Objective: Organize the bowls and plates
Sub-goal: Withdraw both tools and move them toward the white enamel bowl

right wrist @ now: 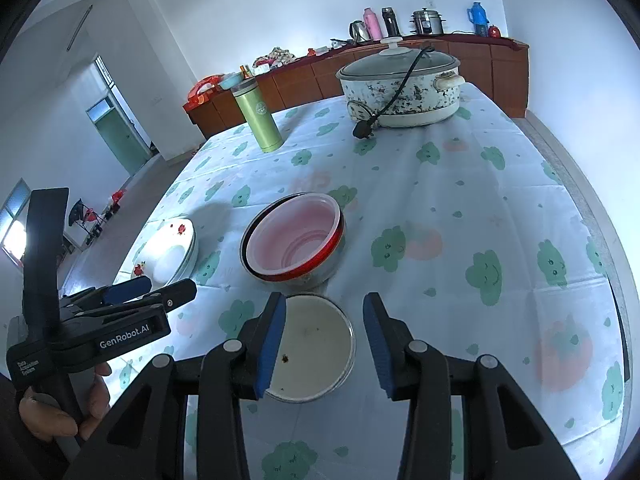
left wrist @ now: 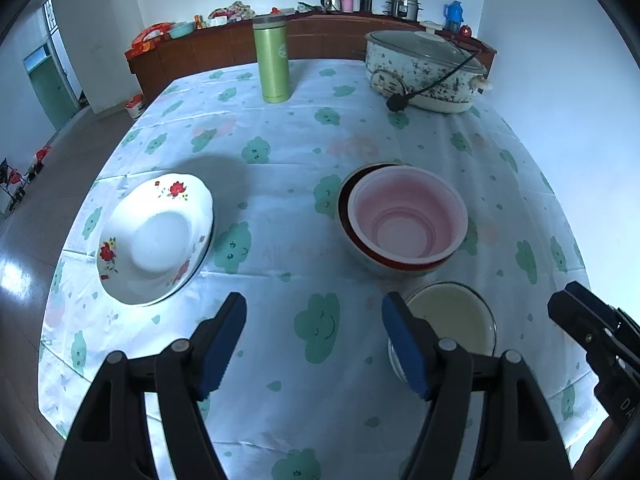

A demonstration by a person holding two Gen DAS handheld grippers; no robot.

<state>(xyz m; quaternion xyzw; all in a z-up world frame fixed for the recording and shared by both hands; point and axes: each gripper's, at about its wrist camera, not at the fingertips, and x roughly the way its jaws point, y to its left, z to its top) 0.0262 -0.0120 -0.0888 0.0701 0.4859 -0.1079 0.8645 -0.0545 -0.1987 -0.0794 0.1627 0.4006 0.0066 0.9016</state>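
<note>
Blue-padded L fingers [left wrist: 232,340] open, R fingers [right wrist: 276,340] empty

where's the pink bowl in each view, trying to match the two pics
Left wrist view: the pink bowl sits right of centre, nested in a red-rimmed bowl, beyond the cream bowl.
Right wrist view: the pink bowl is near the centre, just beyond the cream bowl.
Shared landmark: the green flask stands upright at the table's far side.
</note>
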